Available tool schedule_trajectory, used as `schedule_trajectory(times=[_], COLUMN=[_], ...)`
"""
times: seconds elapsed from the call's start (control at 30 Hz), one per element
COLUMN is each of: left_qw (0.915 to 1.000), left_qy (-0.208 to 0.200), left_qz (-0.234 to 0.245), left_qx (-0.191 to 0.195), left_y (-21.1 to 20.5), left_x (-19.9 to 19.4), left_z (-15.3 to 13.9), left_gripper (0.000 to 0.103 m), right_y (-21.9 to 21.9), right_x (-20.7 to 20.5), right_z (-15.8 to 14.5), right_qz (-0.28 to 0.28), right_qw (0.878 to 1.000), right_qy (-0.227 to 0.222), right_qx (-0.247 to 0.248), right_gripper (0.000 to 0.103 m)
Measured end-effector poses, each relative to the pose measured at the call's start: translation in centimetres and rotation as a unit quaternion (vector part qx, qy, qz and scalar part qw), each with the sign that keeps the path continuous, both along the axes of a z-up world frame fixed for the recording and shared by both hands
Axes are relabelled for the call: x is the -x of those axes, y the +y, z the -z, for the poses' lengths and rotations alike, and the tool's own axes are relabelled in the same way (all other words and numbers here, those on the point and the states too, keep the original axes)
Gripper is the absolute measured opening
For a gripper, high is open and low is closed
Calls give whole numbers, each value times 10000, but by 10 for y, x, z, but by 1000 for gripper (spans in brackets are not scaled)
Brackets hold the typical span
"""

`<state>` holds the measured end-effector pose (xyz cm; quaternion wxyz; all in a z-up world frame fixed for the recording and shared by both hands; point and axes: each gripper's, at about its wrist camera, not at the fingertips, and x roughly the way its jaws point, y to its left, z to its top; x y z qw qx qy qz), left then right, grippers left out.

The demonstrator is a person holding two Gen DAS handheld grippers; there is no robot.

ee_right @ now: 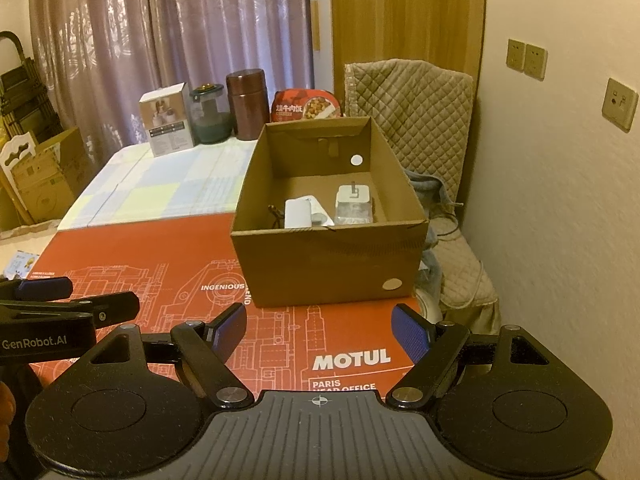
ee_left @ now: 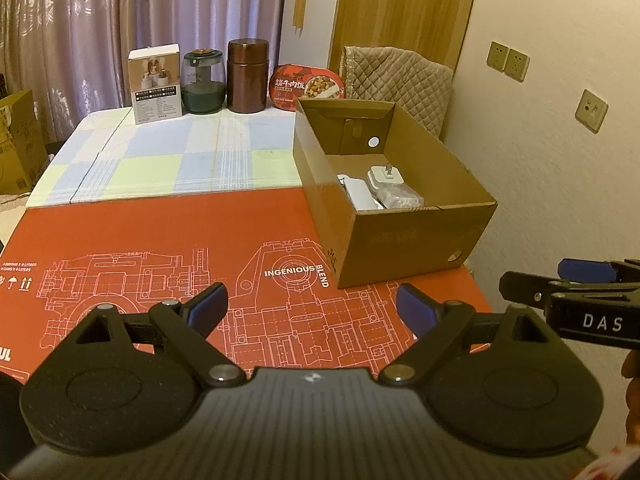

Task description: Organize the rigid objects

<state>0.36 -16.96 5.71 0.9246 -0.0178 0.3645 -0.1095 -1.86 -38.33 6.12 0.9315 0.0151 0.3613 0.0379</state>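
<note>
An open brown cardboard box (ee_left: 416, 236) (ee_right: 320, 264) stands on the red printed board (ee_left: 160, 240) (ee_right: 140, 256). Inside it lie a white plug adapter (ee_left: 385, 176) (ee_right: 353, 197), a flat white device (ee_left: 360, 194) (ee_right: 298, 213) and a clear packet (ee_left: 400, 197) (ee_right: 354, 214). My left gripper (ee_left: 312, 304) hovers open over the board, near the box's front left corner, with nothing between its blue pads. My right gripper (ee_right: 320, 330) is open and empty too, just in front of the box. Each gripper shows at the edge of the other's view.
At the table's far edge stand a white carton (ee_left: 157, 84) (ee_right: 168, 120), a glass jar (ee_left: 202, 82) (ee_right: 210, 114), a brown canister (ee_left: 247, 76) (ee_right: 247, 104) and a red meal tub (ee_left: 308, 86) (ee_right: 306, 106). A quilted chair (ee_right: 440, 152) sits right of the box, a wall beyond.
</note>
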Motion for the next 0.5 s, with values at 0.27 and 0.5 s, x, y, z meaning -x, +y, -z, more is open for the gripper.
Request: schedule_trajectory(times=[0.27, 0.5], left_qw=[10000, 10000], left_qy=[19, 19], left_qz=[-3, -5], left_qx=[-5, 3], left_y=[0, 0], left_x=[-1, -1], left_z=[1, 1], left_gripper=[89, 89], right_y=[0, 0], right_x=[-1, -1], right_z=[0, 0], right_qz=[-6, -9], right_qw=[10000, 10000], right_qy=[12, 10], right_qx=[-9, 4], right_gripper=[77, 77])
